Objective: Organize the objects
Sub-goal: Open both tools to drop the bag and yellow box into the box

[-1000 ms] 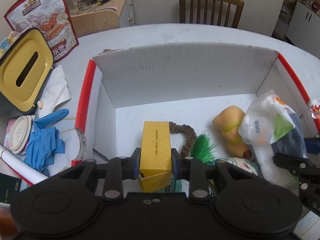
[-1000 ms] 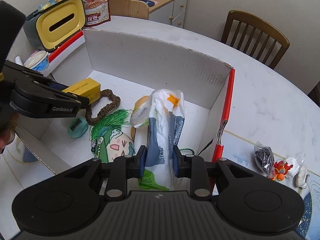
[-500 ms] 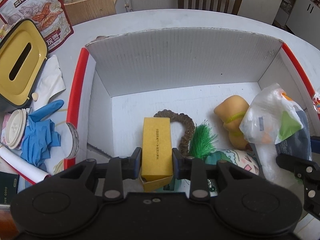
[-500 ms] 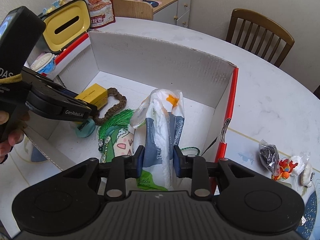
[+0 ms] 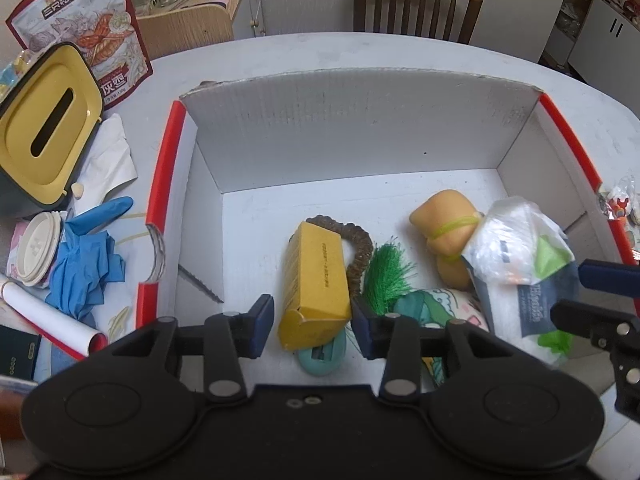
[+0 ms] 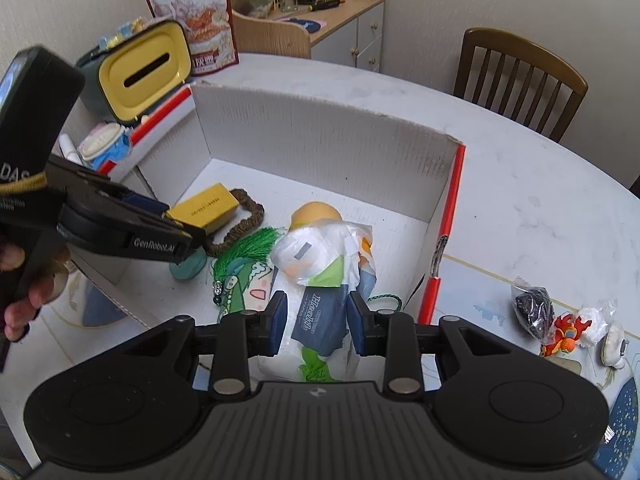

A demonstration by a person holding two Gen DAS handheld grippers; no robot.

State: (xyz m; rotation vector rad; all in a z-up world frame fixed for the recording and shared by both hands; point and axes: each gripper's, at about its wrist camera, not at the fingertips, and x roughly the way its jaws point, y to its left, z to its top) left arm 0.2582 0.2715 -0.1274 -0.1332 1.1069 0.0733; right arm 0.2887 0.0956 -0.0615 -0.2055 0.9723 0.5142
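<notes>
My left gripper [image 5: 312, 326] hangs at the bottom centre of the left wrist view, fingers [image 5: 262, 320] spread wide, gaps on both sides of the yellow box [image 5: 314, 280], not touching it. The box lies on the floor of the white carton [image 5: 360, 120], tipped a bit, one end resting on a teal oval thing [image 5: 322, 356]; long axis runs from bottom centre up the frame, leaning slightly left. A brown braided ring [image 5: 360, 248] sits just right of it, with a green tassel [image 5: 386, 276] beyond.

My right gripper [image 6: 316, 322] is at the bottom centre of the right wrist view, fingers [image 6: 276, 322] spread, small gaps either side of the plastic bag bundle [image 6: 320, 280], which lies lengthwise up the frame.

Open room: carton floor is bare in the upper and left half, all the way to the back wall. Red rim [image 5: 164, 184] on the left, red edge [image 6: 450, 236] on the right. The bench [image 6: 540, 208] is mostly bare on the upper right.
</notes>
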